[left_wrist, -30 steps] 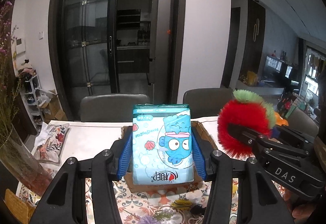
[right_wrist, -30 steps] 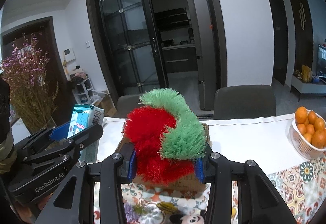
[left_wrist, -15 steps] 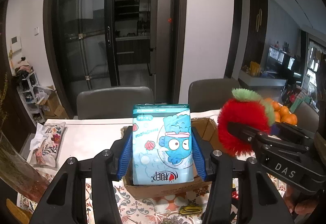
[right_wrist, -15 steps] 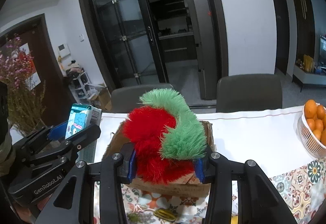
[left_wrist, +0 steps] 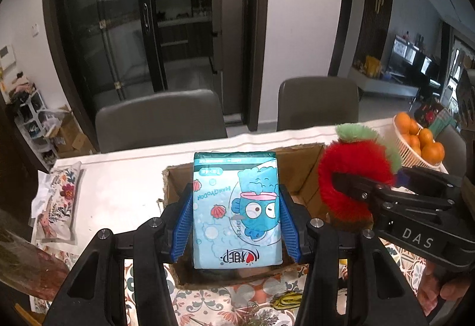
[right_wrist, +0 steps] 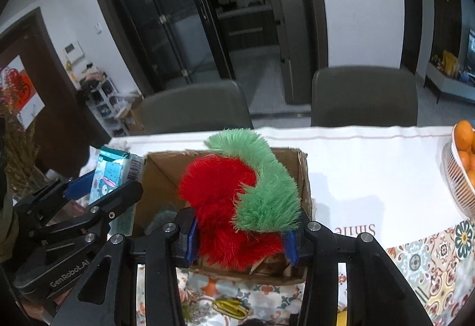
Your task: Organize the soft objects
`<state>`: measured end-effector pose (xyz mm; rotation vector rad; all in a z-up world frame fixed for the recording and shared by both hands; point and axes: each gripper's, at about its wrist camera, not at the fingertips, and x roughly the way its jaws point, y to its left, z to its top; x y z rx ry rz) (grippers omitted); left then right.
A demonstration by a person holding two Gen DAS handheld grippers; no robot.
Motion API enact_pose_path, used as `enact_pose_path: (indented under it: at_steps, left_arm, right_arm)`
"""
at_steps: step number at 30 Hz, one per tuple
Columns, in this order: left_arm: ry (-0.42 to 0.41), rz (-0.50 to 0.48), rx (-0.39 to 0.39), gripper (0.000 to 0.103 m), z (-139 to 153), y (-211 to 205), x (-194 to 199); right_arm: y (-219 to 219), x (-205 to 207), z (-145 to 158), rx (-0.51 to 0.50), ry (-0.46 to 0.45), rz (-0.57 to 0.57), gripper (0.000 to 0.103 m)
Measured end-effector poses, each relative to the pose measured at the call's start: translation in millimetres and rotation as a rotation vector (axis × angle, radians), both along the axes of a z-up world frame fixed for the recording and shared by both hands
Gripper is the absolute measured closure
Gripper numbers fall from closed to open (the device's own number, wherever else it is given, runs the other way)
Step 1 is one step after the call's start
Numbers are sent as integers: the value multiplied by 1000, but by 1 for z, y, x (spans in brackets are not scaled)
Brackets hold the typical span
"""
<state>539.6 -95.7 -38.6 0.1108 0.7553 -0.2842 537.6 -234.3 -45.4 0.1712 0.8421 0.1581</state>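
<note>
Jaws of left gripper (left_wrist: 236, 222) clamped on blue tissue pack (left_wrist: 236, 207), pack upright above open cardboard box (left_wrist: 299, 171). Jaws of right gripper (right_wrist: 242, 240) clamped on red-green plush toy (right_wrist: 237, 192), toy over same box, beside pack. Box on counter (right_wrist: 371, 165). Basket of oranges (left_wrist: 415, 145) at counter's right end. Floral pouch (left_wrist: 59, 201) at left edge.

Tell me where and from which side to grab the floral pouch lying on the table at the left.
Grip the floral pouch across its narrow width near the middle, coming from above. It lies flat on the white tablecloth, long and slim, so its long edges offer the shortest span for the gripper; its soft body should pinch easily.
</note>
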Motion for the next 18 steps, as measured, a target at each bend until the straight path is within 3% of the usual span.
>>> enact_pose_path:
  at_steps: [8,11,18]
  left_arm:
    - [128,-19,38,50,-22,-11,30]
    - [163,-9,41,34,-25,-13,35]
    - [78,25,98,32,-16,-7,22]
  right_arm:
    - [0,30,-23,23,120,10,51]
    - [-7,30,-26,26,133,-13,44]
    - [-14,19,-15,-2,100,-53,41]
